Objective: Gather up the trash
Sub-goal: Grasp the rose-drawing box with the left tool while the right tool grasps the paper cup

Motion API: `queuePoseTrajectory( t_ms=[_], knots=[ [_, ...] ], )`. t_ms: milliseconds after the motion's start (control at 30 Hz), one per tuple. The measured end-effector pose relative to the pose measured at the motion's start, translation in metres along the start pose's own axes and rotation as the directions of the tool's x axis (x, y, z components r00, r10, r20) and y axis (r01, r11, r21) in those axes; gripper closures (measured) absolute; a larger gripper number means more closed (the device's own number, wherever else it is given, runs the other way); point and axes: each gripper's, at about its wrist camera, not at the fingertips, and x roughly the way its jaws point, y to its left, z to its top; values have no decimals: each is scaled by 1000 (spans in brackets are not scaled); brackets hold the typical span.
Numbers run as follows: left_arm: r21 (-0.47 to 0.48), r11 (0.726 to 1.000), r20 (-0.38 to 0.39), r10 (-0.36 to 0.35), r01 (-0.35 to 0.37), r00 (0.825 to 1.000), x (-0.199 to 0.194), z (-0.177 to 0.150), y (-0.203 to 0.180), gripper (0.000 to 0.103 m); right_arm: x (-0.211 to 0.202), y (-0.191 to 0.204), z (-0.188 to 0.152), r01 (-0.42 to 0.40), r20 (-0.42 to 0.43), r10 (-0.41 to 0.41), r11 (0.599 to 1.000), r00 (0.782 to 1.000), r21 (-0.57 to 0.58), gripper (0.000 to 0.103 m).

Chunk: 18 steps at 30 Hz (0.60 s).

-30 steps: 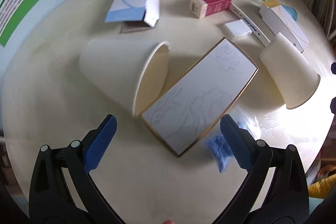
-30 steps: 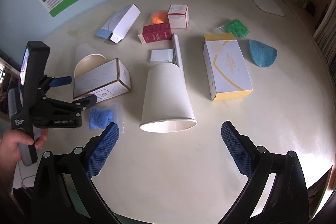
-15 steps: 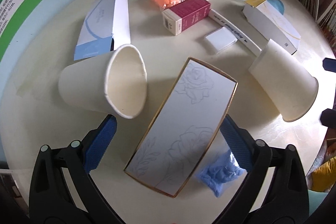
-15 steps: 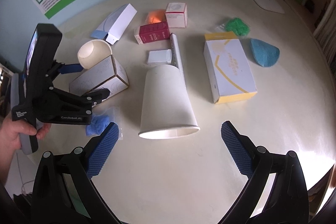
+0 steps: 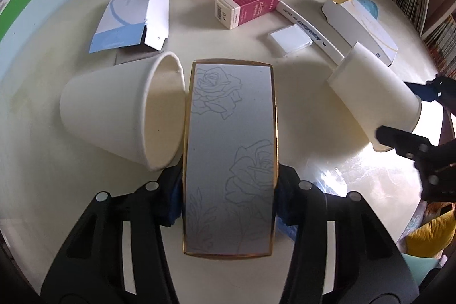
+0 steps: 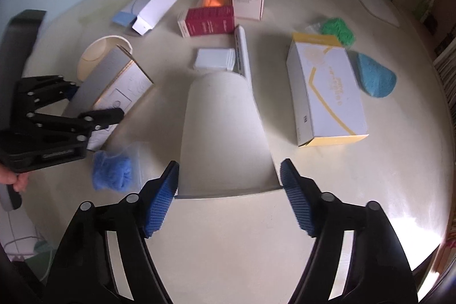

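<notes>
left gripper (image 5: 229,198) clamped on long grey rose-printed gold-edged carton (image 5: 230,155), white paper cup (image 5: 122,116) on its side touching carton's left edge, right gripper (image 6: 229,198) spread wide, straddling rim of second overturned white paper cup (image 6: 225,133), crumpled blue wrapper (image 6: 111,170) just left of its left finger

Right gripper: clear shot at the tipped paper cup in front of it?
Probably yes. The right gripper is open, its fingers straddling the mouth end of the paper cup, with nothing between them. The blue wad lies off to the side.

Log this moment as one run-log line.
left hand-held gripper: shut on rose box | right hand-held gripper: open, straddling paper cup
</notes>
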Motion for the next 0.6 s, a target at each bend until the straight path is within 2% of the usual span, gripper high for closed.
queuePoseTrajectory(
  t_ms=[167, 233, 333, 600],
  knots=[
    [-9, 999, 27, 34, -34, 999, -14, -3, -3, 56, -2, 0, 0, -14, 12, 14, 1000, 1000, -1, 35],
    [-13, 999, 37, 42, -42, 998, -17, -4, -2, 56, -5, -3, 1, -32, 17, 32, 999, 999, 12, 40],
    [-23, 999, 49, 46, -45, 998, -23, -6, -3, 56, -11, -6, 2, -57, 36, 56, 998, 998, 35, 40],
    [-6, 997, 91, 73, -73, 993, -50, -13, 5, 56, -40, -7, -2, -52, 91, 49, 998, 995, 32, 41]
  ],
)
